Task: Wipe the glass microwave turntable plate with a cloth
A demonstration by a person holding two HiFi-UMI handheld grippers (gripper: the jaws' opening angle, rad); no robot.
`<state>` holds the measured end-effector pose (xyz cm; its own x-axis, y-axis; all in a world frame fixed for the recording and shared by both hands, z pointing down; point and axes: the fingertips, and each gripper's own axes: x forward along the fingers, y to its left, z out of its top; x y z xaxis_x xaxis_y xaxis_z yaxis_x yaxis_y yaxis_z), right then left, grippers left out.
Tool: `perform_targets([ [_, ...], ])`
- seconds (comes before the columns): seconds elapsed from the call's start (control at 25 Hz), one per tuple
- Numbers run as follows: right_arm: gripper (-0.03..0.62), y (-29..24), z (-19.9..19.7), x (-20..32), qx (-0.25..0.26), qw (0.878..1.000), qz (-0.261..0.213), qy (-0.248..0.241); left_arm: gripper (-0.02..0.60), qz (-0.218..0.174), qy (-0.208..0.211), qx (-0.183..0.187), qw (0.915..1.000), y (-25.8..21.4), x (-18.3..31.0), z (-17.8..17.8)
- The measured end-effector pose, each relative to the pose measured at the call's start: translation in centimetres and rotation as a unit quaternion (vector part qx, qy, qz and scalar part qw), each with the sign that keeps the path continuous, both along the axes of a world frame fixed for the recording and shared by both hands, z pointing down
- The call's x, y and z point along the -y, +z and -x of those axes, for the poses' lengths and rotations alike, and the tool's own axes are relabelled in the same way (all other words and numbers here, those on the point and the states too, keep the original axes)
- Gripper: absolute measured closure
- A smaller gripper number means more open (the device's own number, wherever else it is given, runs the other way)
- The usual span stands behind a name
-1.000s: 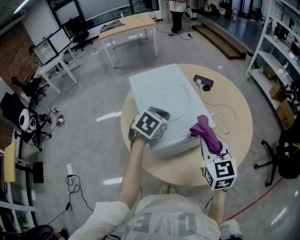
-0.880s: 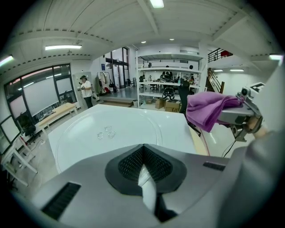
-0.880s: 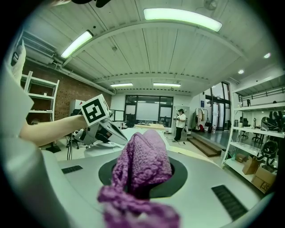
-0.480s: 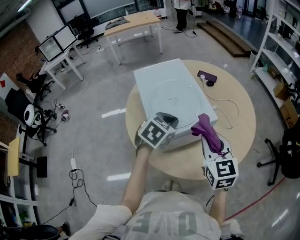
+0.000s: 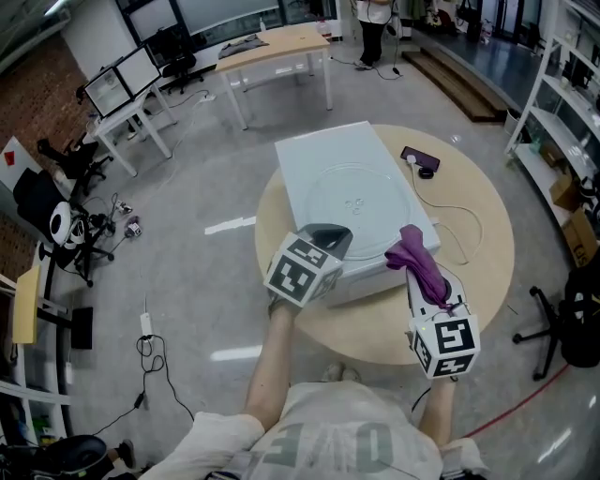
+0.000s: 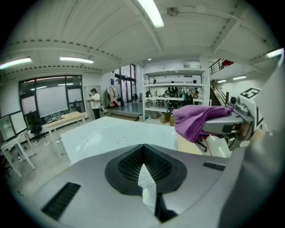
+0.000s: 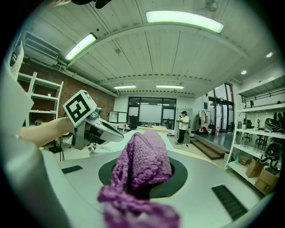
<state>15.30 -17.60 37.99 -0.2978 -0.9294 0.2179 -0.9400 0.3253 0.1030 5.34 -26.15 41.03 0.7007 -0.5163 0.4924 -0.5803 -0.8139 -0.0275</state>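
The clear glass turntable plate [image 5: 359, 200] lies flat on top of a white microwave [image 5: 309, 164] on the round wooden table [image 5: 478, 272]. My left gripper [image 5: 329, 235] hovers over the microwave's near edge, short of the plate's rim, its jaws shut with nothing in them. In the left gripper view the plate [image 6: 117, 140] shows faintly beyond the left gripper [image 6: 144, 149]. My right gripper [image 5: 413, 251] is held to the right of the microwave's near corner, shut on a purple cloth [image 5: 419, 261]. That cloth [image 7: 142, 162] fills the right gripper view and hides the right gripper's [image 7: 143, 180] tips.
A black phone [image 5: 419, 159] and a white cable [image 5: 461, 225] lie on the table right of the microwave. An office chair [image 5: 574, 314] and shelves stand at the right. A person [image 5: 373, 23] stands far off beside a wooden desk [image 5: 272, 42].
The head view has drifted a little, so the table sits slightly higher and further right. Both grippers keep their places by the microwave's near edge, the cloth still held.
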Motion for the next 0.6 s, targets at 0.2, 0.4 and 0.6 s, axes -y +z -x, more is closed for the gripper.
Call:
perform_targets([
  [0.2, 0.546, -0.3, 0.8, 1.1, -0.001, 1.000, -0.002, -0.007, 0.580, -0.075, -0.101, -0.078, 0.9890, -4.2, 3.3, 5.7],
  [0.4, 0.545, 0.2, 2.0, 2.3, -0.004, 1.000, 0.005, -0.018, 0.580, -0.090, -0.166, -0.114, 0.9754, -3.2, 5.8, 10.0],
  [0.6, 0.545, 0.7, 2.4, 3.1, -0.008, 1.000, 0.014, -0.020, 0.578, -0.088, -0.172, -0.110, 0.9750, -1.3, 6.7, 10.6],
])
